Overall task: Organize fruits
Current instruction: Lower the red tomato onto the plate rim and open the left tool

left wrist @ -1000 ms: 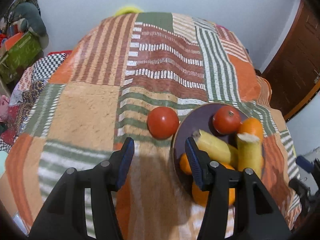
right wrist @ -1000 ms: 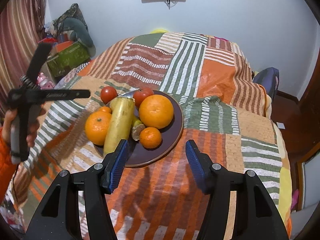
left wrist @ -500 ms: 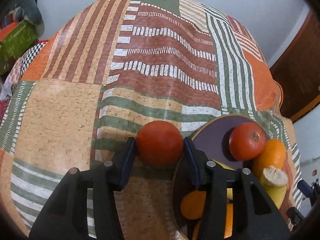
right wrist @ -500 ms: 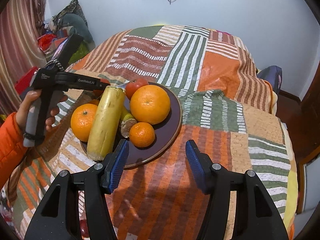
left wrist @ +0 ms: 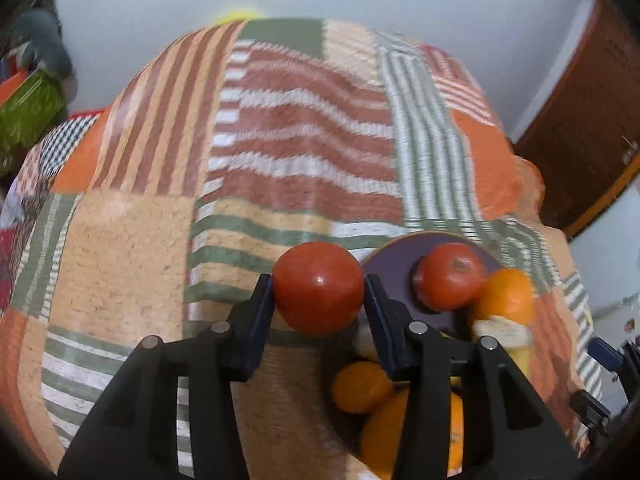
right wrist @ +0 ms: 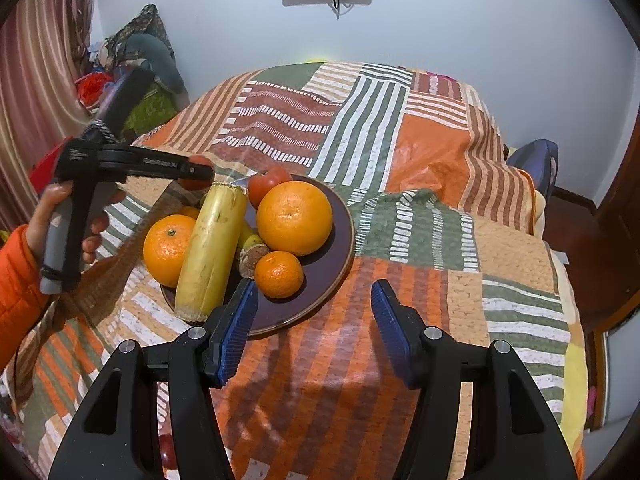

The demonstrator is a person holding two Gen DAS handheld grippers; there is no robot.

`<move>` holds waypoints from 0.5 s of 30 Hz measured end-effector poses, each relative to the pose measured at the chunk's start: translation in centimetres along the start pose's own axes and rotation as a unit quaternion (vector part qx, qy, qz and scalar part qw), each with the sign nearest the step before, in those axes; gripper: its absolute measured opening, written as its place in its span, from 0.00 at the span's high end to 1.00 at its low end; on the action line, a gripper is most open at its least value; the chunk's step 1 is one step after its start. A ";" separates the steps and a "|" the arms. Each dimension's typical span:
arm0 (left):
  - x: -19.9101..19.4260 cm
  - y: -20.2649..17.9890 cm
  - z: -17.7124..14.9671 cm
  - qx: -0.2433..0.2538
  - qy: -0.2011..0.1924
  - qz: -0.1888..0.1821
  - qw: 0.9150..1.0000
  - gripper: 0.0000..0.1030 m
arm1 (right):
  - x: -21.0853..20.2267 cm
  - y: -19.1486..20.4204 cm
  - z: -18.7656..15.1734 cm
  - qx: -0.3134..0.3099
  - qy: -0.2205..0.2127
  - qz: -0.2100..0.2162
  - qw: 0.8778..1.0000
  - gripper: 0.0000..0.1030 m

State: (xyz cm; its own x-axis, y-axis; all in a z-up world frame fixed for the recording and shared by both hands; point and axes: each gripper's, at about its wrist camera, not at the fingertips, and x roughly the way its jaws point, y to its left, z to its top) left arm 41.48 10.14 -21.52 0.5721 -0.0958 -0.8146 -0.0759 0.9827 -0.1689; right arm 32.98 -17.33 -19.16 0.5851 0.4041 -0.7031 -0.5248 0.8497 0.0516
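Note:
My left gripper is shut on a red tomato and holds it just left of the dark plate, above the patchwork blanket. In the right wrist view the left gripper holds the tomato at the plate's far left edge. The plate carries a second tomato, a large orange, another orange, a small mandarin and a long yellow fruit. My right gripper is open and empty over the blanket near the plate's front rim.
The patchwork blanket covers a bed that drops off at the right. A pile of clothes and a green box sit at the back left. A brown door stands at the right. A dark bag lies beyond the bed.
My left gripper moved forward around the loose tomato, shut on it and lifted it slightly. My right gripper drew a little closer to the plate.

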 end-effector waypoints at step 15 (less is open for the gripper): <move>1.5 -3.4 0.5 0.026 0.017 -0.012 0.999 0.49 | -0.2 0.1 -0.3 0.003 -0.004 0.008 1.000 0.46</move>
State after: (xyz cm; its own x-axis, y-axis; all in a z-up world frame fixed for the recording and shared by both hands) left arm 43.01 6.76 -21.91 0.5448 -0.1234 -0.8294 -0.0197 0.9870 -0.1597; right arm 32.63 -17.48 -19.19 0.5809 0.4205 -0.6969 -0.5310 0.8447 0.0671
